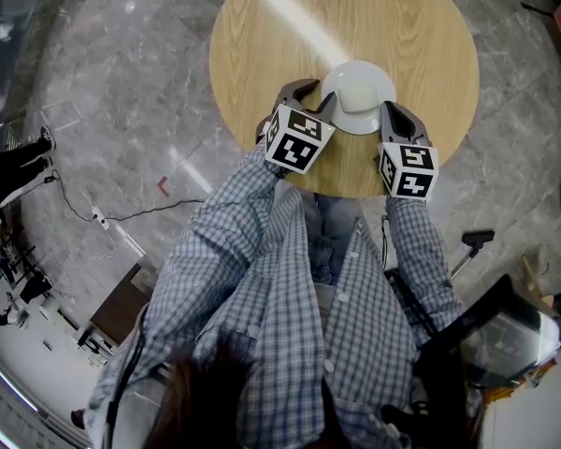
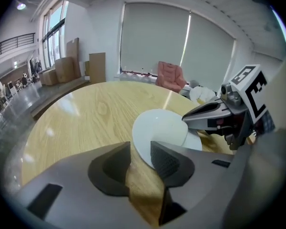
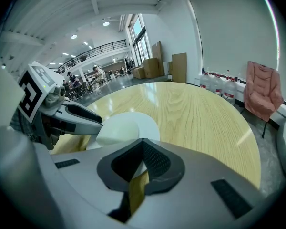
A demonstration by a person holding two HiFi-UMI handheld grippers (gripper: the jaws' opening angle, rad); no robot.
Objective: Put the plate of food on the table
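Note:
A white plate (image 1: 358, 96) with a pale domed mound on it rests on the round wooden table (image 1: 262, 26), near the edge closest to me. My left gripper (image 1: 315, 98) sits at the plate's left side. In the left gripper view it (image 2: 140, 159) stands open, with bare wood between the pads and the plate (image 2: 159, 128) rim just past the right pad. My right gripper (image 1: 390, 112) is at the plate's right side. In the right gripper view it (image 3: 143, 149) is shut on the thin rim of the plate (image 3: 128, 125).
Grey marble floor surrounds the table, with a cable and power strip (image 1: 98, 218) at the left. A pink chair (image 2: 170, 75) and cardboard boxes (image 2: 97, 66) stand beyond the table. Water bottles (image 3: 219, 85) line the far wall. Dark equipment (image 1: 477, 241) stands at my right.

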